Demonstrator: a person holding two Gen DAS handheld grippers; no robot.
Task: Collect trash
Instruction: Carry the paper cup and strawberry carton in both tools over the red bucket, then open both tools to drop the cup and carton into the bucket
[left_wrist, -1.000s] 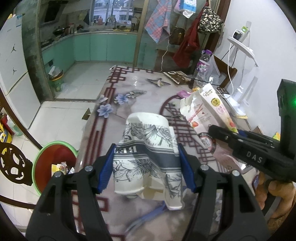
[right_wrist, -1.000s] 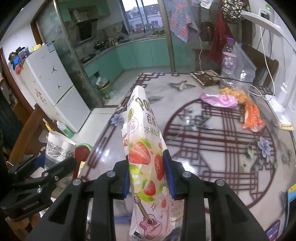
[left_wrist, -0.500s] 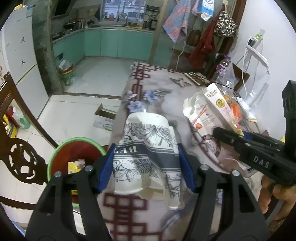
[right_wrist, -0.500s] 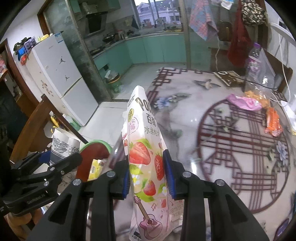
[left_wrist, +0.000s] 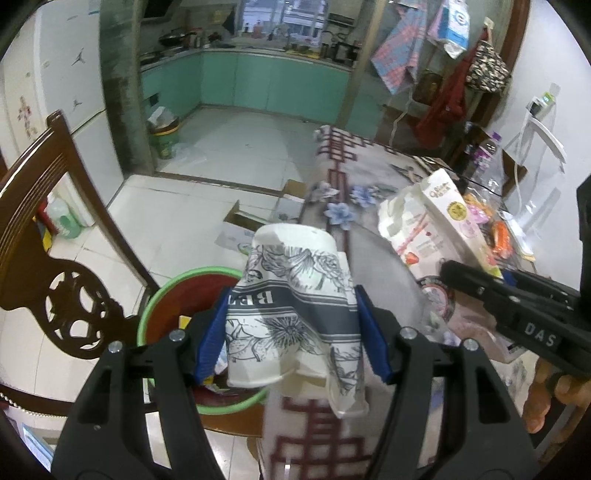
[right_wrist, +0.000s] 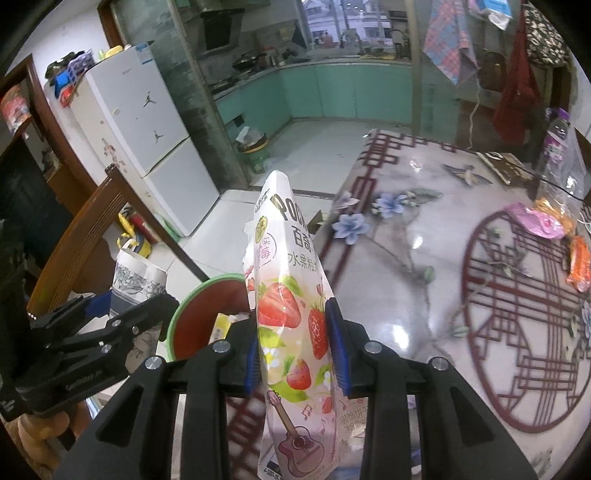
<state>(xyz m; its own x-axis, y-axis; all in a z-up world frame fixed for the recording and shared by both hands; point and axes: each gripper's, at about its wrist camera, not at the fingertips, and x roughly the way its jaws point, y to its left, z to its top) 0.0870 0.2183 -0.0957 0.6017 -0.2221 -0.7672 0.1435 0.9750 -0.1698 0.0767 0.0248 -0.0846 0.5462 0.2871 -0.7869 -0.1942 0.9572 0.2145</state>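
My left gripper (left_wrist: 293, 334) is shut on a crushed paper cup (left_wrist: 291, 314) with a grey flower print, held at the table's left edge, partly over a green-rimmed red bin (left_wrist: 177, 306) on the floor. My right gripper (right_wrist: 295, 345) is shut on a strawberry snack bag (right_wrist: 286, 306), held upright above the table edge. The bin (right_wrist: 207, 317) shows to its left with trash inside. The left gripper (right_wrist: 110, 314) with the cup (right_wrist: 136, 273) shows at the left of the right wrist view. The right gripper (left_wrist: 491, 291) and bag (left_wrist: 436, 221) show in the left wrist view.
A dark wooden chair (left_wrist: 55, 229) stands left of the bin. The patterned table (right_wrist: 424, 266) holds a pink wrapper (right_wrist: 535, 221), an orange wrapper (right_wrist: 580, 266) and a plastic bottle (right_wrist: 556, 136) at the far right. A flattened cardboard box (left_wrist: 251, 225) lies on the floor.
Both grippers have moved left toward the table's edge with their loads. The bin now sits closer, below the cup and beside the bag.
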